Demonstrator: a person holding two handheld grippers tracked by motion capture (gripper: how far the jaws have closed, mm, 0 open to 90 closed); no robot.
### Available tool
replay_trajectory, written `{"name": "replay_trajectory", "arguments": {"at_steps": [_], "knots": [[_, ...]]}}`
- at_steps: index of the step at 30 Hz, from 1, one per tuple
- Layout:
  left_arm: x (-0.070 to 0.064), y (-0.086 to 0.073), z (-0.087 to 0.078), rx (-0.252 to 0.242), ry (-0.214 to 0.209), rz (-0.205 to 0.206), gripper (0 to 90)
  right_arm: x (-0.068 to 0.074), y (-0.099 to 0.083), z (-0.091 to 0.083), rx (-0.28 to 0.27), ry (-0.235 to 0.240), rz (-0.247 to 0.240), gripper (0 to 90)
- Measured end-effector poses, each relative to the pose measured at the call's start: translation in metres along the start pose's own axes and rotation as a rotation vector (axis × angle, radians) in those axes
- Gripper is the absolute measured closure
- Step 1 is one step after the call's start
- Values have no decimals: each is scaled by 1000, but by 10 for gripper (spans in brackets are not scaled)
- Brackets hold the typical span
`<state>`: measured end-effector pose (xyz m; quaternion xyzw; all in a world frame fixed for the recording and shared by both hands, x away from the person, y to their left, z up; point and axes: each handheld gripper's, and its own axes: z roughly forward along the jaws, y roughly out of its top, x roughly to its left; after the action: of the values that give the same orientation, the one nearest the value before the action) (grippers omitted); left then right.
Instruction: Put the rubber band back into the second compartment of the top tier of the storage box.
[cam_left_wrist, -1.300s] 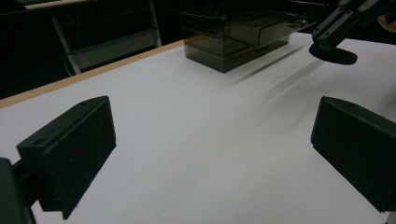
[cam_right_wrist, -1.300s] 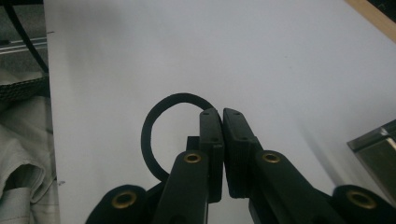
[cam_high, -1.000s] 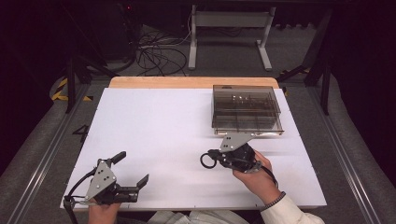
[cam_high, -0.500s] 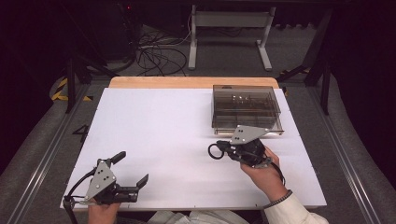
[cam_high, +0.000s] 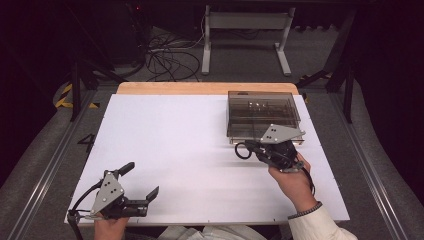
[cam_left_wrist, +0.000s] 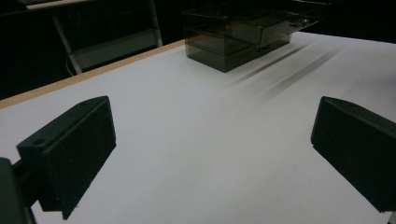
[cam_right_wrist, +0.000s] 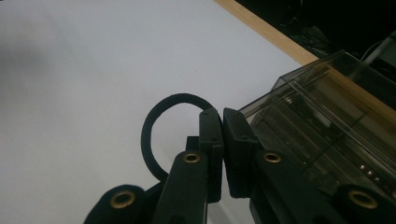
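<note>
While the right gripper (cam_right_wrist: 223, 140) has its fingers pressed together on a black loop (cam_right_wrist: 152, 126), the smoked plastic box (cam_high: 262, 114) sits just beyond them.
Judged step: carry the loop to the box; hold the pinch firm and clear the near wall. Left gripper (cam_left_wrist: 210, 154) rests with fingers wide apart over bare tabletop (cam_high: 190, 145). Box contents are too dim to identify; how much loop lies between the fingers is hidden.
</note>
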<state>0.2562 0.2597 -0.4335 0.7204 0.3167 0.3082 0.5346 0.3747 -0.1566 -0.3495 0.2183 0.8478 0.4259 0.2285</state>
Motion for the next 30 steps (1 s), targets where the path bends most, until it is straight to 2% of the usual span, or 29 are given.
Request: {"name": "replay_trajectory", "arguments": {"at_steps": [11,15,25,28,30], "knots": [[0,0,0,4,0,-5,8,-18,-4,-7,-24,-86,56,872],[0,0,0,1,0,-8,8,-28,-7,-9,-49,-125,102,872],[1,0,0,1,0,-12,8,-44,-12,-10,-51,-188,166,872],[0,0,0,1,1,-13,8,-49,-14,-9,-52,-230,192,872],[1,0,0,1,1,-13,8,-51,-15,-9,-53,-238,199,872]]}}
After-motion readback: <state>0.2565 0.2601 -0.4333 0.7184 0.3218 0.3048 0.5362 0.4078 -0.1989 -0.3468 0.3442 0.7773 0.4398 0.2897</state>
